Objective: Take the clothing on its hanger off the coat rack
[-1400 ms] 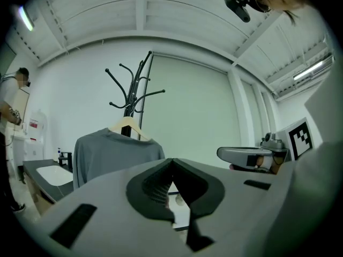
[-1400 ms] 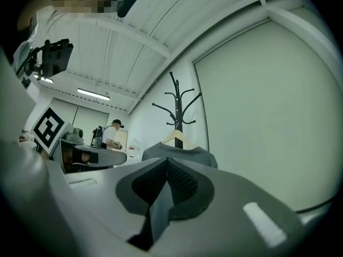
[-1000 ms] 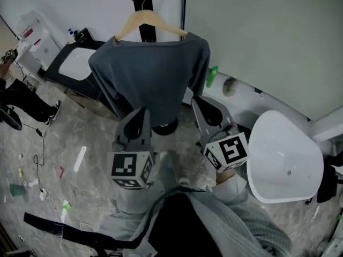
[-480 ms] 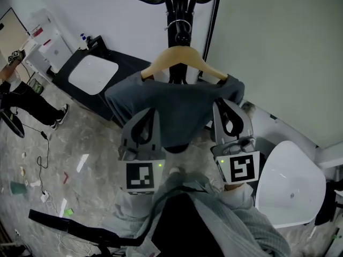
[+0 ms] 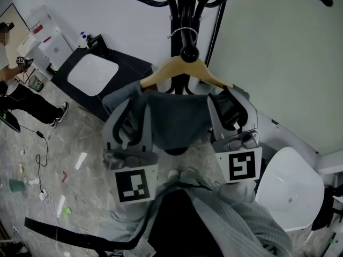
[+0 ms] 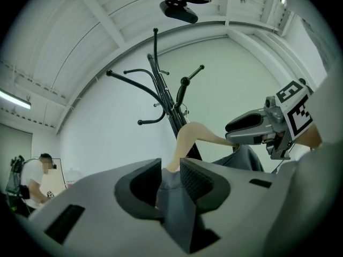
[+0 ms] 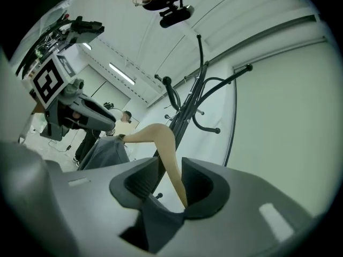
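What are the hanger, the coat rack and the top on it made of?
Hanger: pale matte wood, judging by its tan colour. Coat rack: probably black-painted metal, with slim glossy curved arms. Top: soft grey fabric, hanging in folds.

**Operator and grippers: appearance**
The person is wearing a pale grey striped top [image 5: 236,224] with a dark front. The left gripper [image 5: 135,99] and right gripper [image 5: 225,96] are showing grey moulded shells and white cubes with black square markers. Both sets of jaws are opening, the left's around the garment [image 5: 177,116], the right's around the hanger [image 7: 171,162].
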A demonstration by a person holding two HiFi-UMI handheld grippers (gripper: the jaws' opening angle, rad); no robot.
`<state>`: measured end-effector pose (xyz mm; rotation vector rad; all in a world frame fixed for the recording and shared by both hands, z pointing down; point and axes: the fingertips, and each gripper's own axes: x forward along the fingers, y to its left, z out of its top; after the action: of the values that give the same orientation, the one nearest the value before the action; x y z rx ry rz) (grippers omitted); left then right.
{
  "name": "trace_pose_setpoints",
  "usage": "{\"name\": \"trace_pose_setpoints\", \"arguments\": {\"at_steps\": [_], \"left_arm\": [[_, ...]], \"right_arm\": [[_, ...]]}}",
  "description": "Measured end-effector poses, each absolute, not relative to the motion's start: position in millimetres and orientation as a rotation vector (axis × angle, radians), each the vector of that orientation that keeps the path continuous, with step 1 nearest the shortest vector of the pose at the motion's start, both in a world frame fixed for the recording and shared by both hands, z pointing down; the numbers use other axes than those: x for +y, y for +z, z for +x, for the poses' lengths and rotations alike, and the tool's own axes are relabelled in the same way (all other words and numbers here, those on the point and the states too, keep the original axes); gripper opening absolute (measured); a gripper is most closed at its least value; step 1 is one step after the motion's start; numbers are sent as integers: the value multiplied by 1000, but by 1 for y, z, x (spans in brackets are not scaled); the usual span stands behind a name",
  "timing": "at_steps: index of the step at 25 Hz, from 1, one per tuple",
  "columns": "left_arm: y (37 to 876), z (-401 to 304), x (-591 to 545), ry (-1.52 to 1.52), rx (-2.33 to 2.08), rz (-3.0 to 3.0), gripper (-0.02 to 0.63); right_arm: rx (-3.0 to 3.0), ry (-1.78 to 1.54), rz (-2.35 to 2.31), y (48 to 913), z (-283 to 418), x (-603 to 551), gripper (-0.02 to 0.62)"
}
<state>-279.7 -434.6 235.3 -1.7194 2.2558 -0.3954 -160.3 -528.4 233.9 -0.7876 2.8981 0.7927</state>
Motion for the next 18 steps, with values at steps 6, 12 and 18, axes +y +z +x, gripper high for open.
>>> {"name": "trace_pose_setpoints", "arguments": {"at_steps": [6, 12, 18], "left_arm": [[239, -284, -468, -623, 2187, -1611, 184], [246, -292, -497, -856, 2137, -1449, 193], [244, -294, -510, -909, 2109, -1362, 192]], "right_arm": [[2961, 922, -781, 242, -178, -542, 164], [2981, 1083, -827, 247, -189, -557, 167], [2964, 1180, -871, 251, -196, -565, 167]]}}
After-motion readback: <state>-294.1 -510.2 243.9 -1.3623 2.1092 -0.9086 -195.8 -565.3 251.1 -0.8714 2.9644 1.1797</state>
